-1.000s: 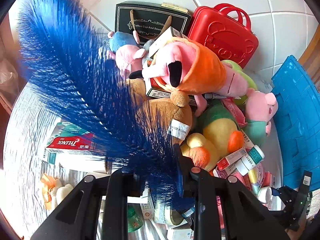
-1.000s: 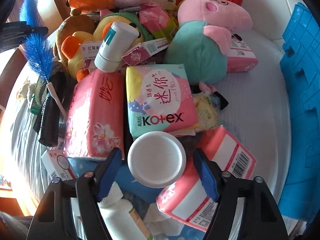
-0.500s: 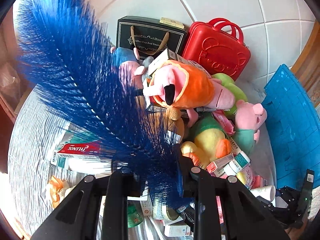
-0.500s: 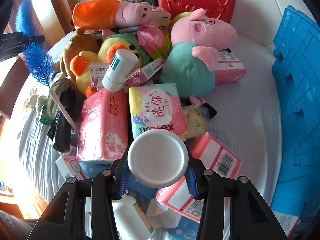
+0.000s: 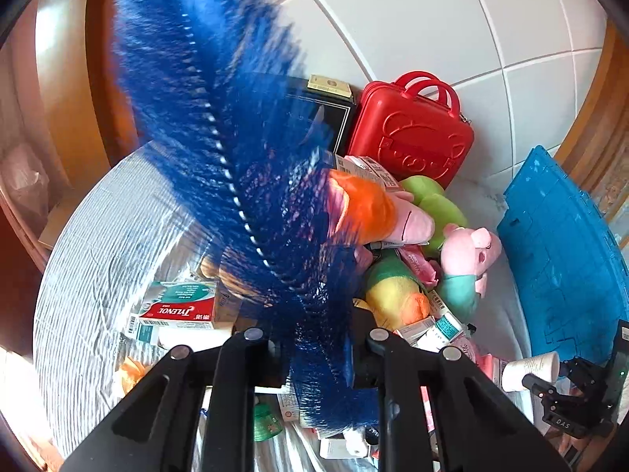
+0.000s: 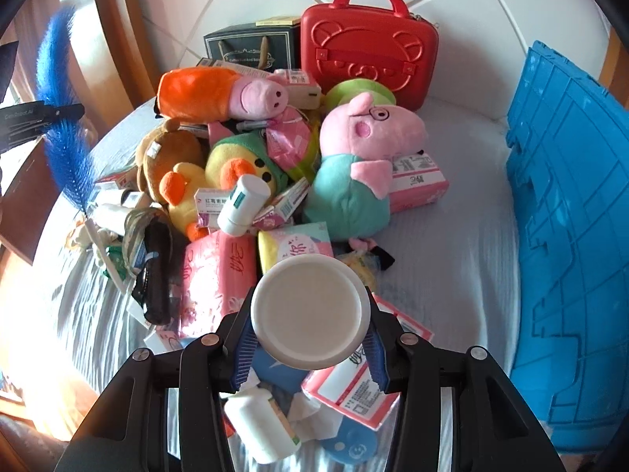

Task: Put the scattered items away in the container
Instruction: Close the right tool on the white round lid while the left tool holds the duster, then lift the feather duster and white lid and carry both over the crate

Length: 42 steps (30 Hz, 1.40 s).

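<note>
My left gripper (image 5: 318, 354) is shut on a big blue feather (image 5: 220, 126) and holds it high over the pile; the feather also shows at the left of the right wrist view (image 6: 65, 133). My right gripper (image 6: 310, 338) is shut on a white round-lidded jar (image 6: 310, 310), lifted above the pile. The blue crate (image 6: 570, 236) stands at the right, also in the left wrist view (image 5: 566, 251). Scattered on the white cloth lie plush toys: an orange-clad pig (image 6: 220, 94), a teal-shirted pig (image 6: 361, 157), a duck (image 6: 236, 169).
A red case (image 6: 369, 47) and a black gift box (image 6: 247, 49) lean on the tiled wall. Pink tissue packs (image 6: 220, 275), medicine boxes (image 5: 177, 310), a white bottle (image 6: 243, 204) and a black pouch (image 6: 155, 271) lie in the pile. Wooden frame at left.
Both grippers have risen and drawn back from the pile. The right gripper closed on the white jar and lifted it. The feather has come up with the left gripper.
</note>
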Each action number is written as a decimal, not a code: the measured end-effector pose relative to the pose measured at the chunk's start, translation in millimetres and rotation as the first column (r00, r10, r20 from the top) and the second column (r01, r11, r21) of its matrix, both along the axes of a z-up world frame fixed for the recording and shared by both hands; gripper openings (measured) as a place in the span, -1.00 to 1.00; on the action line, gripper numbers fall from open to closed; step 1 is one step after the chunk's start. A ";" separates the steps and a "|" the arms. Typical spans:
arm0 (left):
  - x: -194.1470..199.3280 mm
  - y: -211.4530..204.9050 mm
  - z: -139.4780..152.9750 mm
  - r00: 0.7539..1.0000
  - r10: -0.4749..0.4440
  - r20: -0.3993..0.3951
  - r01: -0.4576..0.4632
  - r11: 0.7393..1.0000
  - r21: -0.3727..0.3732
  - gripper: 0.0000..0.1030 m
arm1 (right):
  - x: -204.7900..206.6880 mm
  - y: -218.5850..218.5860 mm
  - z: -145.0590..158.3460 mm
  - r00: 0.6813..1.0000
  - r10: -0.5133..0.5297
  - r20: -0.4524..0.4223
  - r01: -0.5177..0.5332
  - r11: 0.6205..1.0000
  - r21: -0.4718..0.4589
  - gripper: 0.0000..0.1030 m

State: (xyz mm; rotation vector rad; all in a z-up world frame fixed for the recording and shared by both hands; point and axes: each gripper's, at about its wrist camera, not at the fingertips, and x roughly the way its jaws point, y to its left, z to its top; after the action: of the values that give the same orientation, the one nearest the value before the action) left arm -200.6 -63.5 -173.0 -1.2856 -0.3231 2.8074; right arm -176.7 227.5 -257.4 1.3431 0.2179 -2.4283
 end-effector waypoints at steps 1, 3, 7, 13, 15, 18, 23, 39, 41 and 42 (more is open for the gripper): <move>1.5 -0.3 2.3 1.000 -0.001 -0.003 0.001 1.000 -0.002 -0.68 | 1.0 0.9 3.9 1.000 -0.003 -0.006 0.003 1.000 -0.003 -0.11; 4.3 -0.9 6.8 1.000 -0.002 -0.010 0.002 1.000 -0.006 -0.68 | 2.8 2.3 9.6 1.000 -0.011 -0.017 0.011 1.000 -0.008 -0.11; 9.1 -3.7 15.8 1.000 -0.004 -0.028 0.004 1.000 -0.004 -0.73 | 7.6 6.7 17.7 0.999 -0.023 -0.032 0.023 1.000 -0.016 -0.11; 16.7 -1.6 35.3 0.998 -0.012 -0.069 0.012 1.000 0.000 -0.74 | 13.9 11.6 29.0 0.998 -0.030 -0.052 0.029 0.999 -0.023 -0.11; 19.3 -1.7 43.1 0.996 -0.014 -0.084 0.014 1.000 0.005 -0.75 | 15.4 13.0 34.5 0.997 -0.033 -0.064 0.031 0.999 -0.029 -0.11; 24.2 -1.2 56.3 0.994 -0.020 -0.110 0.021 1.000 0.006 -0.75 | 17.6 16.4 46.1 0.995 -0.041 -0.087 0.037 0.998 -0.041 -0.11; 32.8 6.5 81.6 0.987 -0.040 -0.158 0.040 0.999 -0.003 -0.76 | 22.7 25.3 70.2 0.990 -0.062 -0.129 0.053 0.996 -0.070 -0.11; 66.7 61.1 152.9 0.944 -0.103 -0.313 0.075 0.992 -0.101 -0.84 | 35.0 63.8 118.1 0.975 -0.074 -0.209 0.046 0.989 -0.137 -0.11; 69.1 67.6 159.5 0.940 -0.104 -0.326 0.074 0.992 -0.105 -0.84 | 35.5 70.5 125.5 0.972 -0.072 -0.222 0.041 0.989 -0.144 -0.11; 70.3 70.9 162.4 0.938 -0.105 -0.331 0.073 0.992 -0.106 -0.84 | 35.7 73.2 128.4 0.971 -0.071 -0.227 0.038 0.988 -0.146 -0.11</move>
State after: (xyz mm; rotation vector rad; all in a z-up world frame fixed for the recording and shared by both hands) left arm -130.3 7.4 -10.6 -0.7838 -0.1178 2.9202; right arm -141.1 300.6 -129.1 1.0172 0.0662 -2.5916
